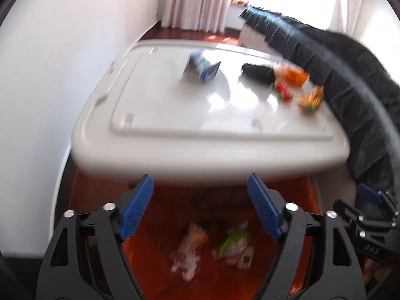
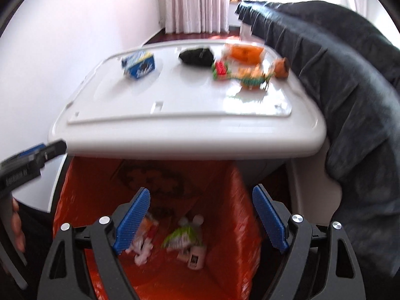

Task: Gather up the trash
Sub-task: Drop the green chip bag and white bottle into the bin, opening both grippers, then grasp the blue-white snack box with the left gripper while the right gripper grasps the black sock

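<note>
Now the orange-lined bin [image 2: 237,200] holds wrappers [image 2: 181,237] at its bottom; left gripper [image 1: 200,212] and right gripper [image 2: 201,221] hover above, jaws apart, empty.

An orange-lined bin [image 2: 232,200] stands open just beside the white bench [image 2: 187,135], with a green-and-white wrapper [image 2: 181,237], a white-and-orange wrapper [image 2: 145,240] and a small white carton [image 2: 196,256] lying at its bottom. On the bench lie a blue carton [image 2: 138,65] tipped on its side, a crumpled black bag [image 2: 197,56] and, at the right, a cluster of orange, red and green wrappers [image 2: 245,62], all blurred.
</note>
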A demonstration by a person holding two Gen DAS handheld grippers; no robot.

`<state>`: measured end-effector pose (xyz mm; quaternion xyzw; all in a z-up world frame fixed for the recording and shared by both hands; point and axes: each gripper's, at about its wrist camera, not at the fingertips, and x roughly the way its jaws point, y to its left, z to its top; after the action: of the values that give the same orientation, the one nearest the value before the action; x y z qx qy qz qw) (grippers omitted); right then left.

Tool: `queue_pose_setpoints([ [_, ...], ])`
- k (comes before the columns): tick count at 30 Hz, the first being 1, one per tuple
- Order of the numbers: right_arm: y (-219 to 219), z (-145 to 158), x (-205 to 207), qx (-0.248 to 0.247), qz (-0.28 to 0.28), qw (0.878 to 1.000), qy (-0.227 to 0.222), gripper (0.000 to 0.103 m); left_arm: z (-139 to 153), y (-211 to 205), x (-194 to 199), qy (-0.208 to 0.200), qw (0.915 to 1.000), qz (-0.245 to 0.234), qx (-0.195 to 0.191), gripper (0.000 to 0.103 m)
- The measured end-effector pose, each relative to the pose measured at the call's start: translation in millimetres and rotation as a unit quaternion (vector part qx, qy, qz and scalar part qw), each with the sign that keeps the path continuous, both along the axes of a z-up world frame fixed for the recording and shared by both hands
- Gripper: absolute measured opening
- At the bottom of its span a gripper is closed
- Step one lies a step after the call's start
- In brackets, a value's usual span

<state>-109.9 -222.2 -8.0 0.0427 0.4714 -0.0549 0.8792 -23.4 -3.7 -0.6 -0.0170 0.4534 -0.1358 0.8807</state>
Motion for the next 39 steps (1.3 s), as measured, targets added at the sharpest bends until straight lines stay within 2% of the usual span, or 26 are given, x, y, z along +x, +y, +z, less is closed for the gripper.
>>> queue_pose_setpoints([
  [3,-12,15,14,-0.003,-0.006,1.0,-0.023,0.084,13,-7,33,-0.024,0.9993,-0.028,-0.011,0.083],
  [8,-26,28,38,0.005,-0.016,0.999,-0.044,0.084,16,-26,102,-0.057,0.9955,-0.076,0.01,0.083],
  [14,-27,25,66,0.01,-0.014,0.999,-0.047,0.085,-8,-44,166,-0.063,0.9927,-0.096,0.038,0.083],
  [20,-23,8,84,-0.005,-0.002,0.999,-0.033,0.085,-38,-55,218,-0.039,0.9935,-0.094,0.051,0.083],
  [23,-24,2,87,-0.011,0.002,0.999,-0.03,0.085,-52,-63,239,-0.031,0.9919,-0.098,0.075,0.083],
  [26,-24,-4,90,-0.009,0.005,1.0,-0.024,0.085,-64,-67,254,-0.017,0.992,-0.098,0.077,0.083],
  [29,-25,-9,92,-0.009,0.008,1.0,-0.018,0.085,-72,-65,262,-0.01,0.9942,-0.088,0.06,0.082],
  [30,-25,-10,92,-0.01,0.009,1.0,-0.017,0.085,-73,-62,263,-0.011,0.9953,-0.079,0.054,0.078],
  [31,-25,-11,92,-0.01,0.009,1.0,-0.017,0.085,-74,-59,263,-0.006,0.996,-0.076,0.046,0.059],
  [33,-25,-11,93,-0.009,0.009,1.0,-0.017,0.086,-72,-54,258,-0.009,0.9976,-0.059,0.036,0.057],
  [39,-21,-8,108,-0.004,0.023,1.0,-0.016,0.086,-55,-48,230,-0.031,0.9977,-0.051,0.032,0.055],
])
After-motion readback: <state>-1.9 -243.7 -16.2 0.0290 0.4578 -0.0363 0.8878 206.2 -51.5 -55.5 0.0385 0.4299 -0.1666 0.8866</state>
